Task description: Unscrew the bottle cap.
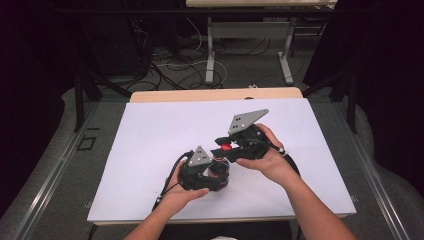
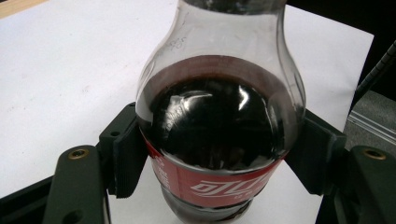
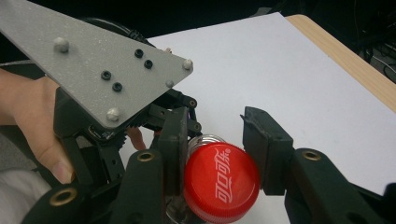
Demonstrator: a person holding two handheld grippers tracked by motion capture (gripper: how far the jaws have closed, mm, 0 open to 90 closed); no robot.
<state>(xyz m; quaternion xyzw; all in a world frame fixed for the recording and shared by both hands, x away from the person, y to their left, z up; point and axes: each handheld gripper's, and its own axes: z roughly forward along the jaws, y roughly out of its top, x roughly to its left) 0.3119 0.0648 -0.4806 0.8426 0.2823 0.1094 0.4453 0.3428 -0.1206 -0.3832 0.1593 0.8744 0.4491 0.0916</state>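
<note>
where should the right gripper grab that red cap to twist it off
Grip the red cap across its round rim, coming down from above along the neck. The bottle stands upright, clamped at its body by the left gripper, and the right gripper already brackets the cap.

Bottle (image 2: 219, 135) upright on table (image 1: 150, 135), between left hand-held gripper (image 2: 219, 154) jaws; right hand-held gripper (image 3: 217, 161) at cap (image 3: 221, 182).
</note>
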